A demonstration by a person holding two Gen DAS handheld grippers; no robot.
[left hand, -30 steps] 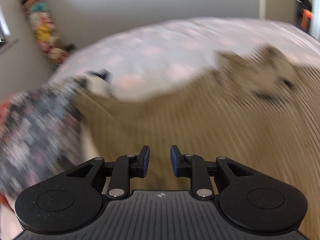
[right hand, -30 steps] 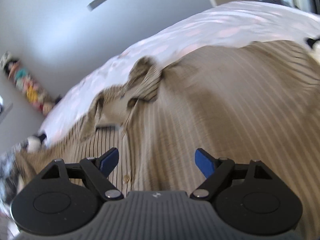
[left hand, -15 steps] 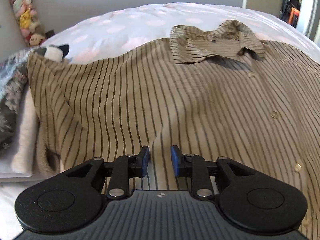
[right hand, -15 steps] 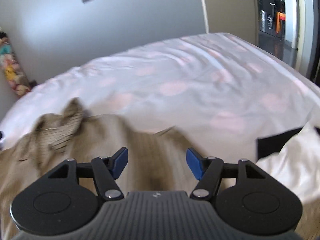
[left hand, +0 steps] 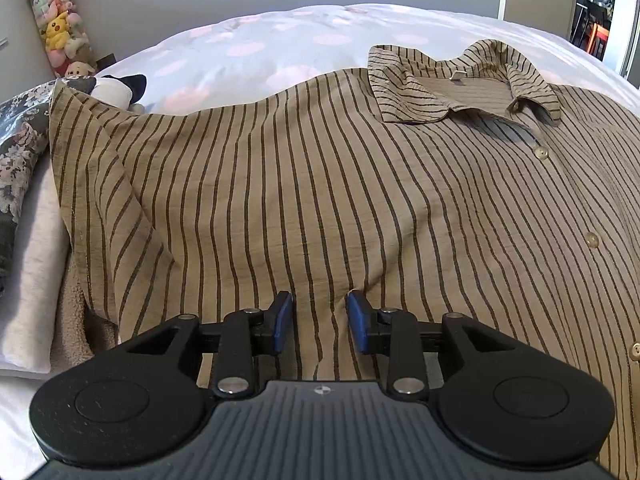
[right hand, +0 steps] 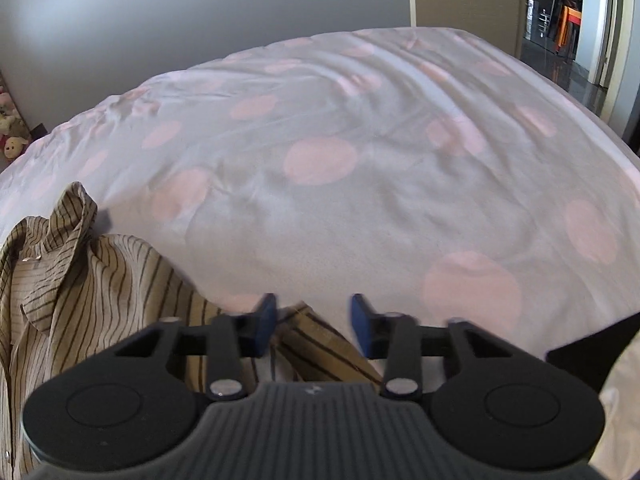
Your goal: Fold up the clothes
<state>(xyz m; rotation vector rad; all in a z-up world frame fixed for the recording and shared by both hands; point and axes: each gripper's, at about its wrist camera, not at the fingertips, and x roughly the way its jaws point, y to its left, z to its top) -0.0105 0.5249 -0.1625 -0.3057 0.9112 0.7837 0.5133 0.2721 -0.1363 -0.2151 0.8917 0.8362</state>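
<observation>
Both grippers I hold over the striped shirt (left hand: 320, 184) on the bed (right hand: 360, 140): left gripper (left hand: 319, 327) parting, lower centre, fabric between unpinched; right gripper (right hand: 313, 327) closing, sleeve edge between, untouched.

We lose the striped shirt (left hand: 320, 184) past the right edge of the left wrist view, its lower hem hidden behind the gripper body. In the right wrist view its sleeve tip (right hand: 316, 340) runs under the right gripper (right hand: 314, 326), whose fingers (right hand: 362, 326) are motion-blurred. A dark object (right hand: 588, 352) at the right edge is cut off and unidentifiable.
</observation>
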